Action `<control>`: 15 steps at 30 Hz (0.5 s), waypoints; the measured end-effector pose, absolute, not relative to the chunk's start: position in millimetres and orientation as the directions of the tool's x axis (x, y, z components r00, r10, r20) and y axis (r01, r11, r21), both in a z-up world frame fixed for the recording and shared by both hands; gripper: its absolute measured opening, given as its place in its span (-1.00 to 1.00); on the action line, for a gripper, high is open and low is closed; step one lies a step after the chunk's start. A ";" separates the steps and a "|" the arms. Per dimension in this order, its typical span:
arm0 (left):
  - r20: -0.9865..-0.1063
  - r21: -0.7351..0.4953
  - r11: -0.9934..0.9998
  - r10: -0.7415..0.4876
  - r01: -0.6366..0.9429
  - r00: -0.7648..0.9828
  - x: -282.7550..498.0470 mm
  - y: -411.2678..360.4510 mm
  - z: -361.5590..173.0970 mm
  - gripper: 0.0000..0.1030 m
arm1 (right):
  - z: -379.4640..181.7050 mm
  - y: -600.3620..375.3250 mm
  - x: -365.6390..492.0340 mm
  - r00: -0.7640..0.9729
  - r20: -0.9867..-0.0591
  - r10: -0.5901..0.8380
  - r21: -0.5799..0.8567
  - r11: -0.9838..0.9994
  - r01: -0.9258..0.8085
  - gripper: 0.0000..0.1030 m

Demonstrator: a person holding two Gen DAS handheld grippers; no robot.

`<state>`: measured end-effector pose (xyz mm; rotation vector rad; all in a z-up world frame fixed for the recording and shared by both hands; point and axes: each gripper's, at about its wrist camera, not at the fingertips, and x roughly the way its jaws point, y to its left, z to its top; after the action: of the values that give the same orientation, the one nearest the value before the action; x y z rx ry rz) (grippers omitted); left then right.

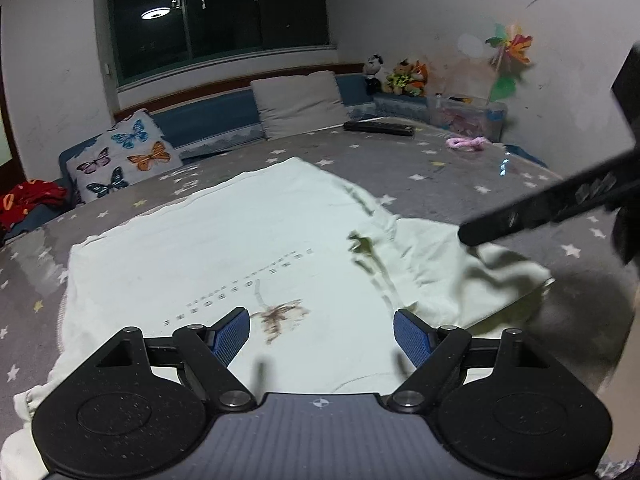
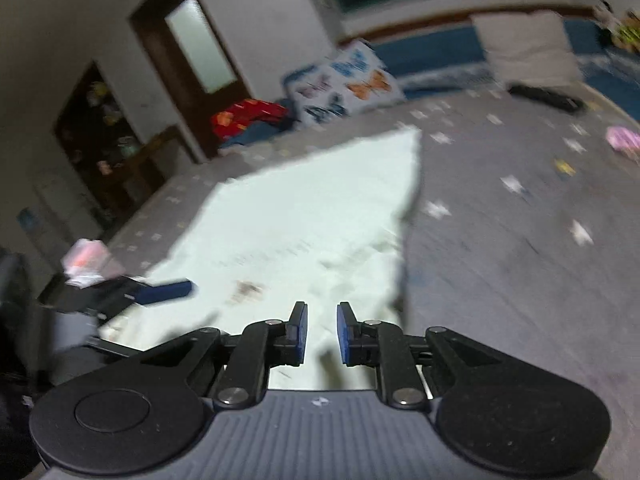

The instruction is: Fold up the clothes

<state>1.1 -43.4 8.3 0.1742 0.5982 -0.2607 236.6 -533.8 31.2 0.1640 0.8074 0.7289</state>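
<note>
Pale garment, spread flat on my work surface.

I note one pale mint-white garment [image 1: 224,248] lying print-up, with a line of dark lettering and a small brownish motif. Its main panel lies smooth; the right-hand portion is bunched and creased, possibly a sleeve, though blur prevents my confirming this.

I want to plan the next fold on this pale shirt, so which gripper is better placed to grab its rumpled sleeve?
Probably the right gripper: in the left wrist view its finger hangs directly over the rumpled sleeve. The left gripper, open, hovers over the shirt's printed middle.
</note>
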 end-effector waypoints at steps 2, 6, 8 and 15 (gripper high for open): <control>-0.570 0.069 0.945 -0.226 0.319 0.790 2.1 -50.7 10.3 0.50 | 16.5 -541.6 239.5 0.448 -0.640 0.624 0.395 0.767 -0.505 -0.69; -0.570 0.048 0.921 -0.293 0.387 0.767 5.2 -68.5 11.6 0.29 | 5.2 -548.5 235.2 0.431 -0.661 0.614 0.377 0.769 -0.516 -0.72; -0.574 0.042 0.909 -0.318 0.415 0.754 8.0 -74.8 9.8 0.13 | 11.2 -549.9 233.6 0.436 -0.661 0.611 0.358 0.767 -0.533 -0.71; -0.618 0.006 0.896 -0.346 0.444 0.706 20.3 -85.1 -6.1 -0.55 | 16.2 -551.3 241.4 0.463 -0.639 0.615 0.361 0.770 -0.526 -0.70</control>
<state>20.3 -85.1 -6.1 0.1585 0.6529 -0.4409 241.4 -551.3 16.2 0.1181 0.8338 0.7029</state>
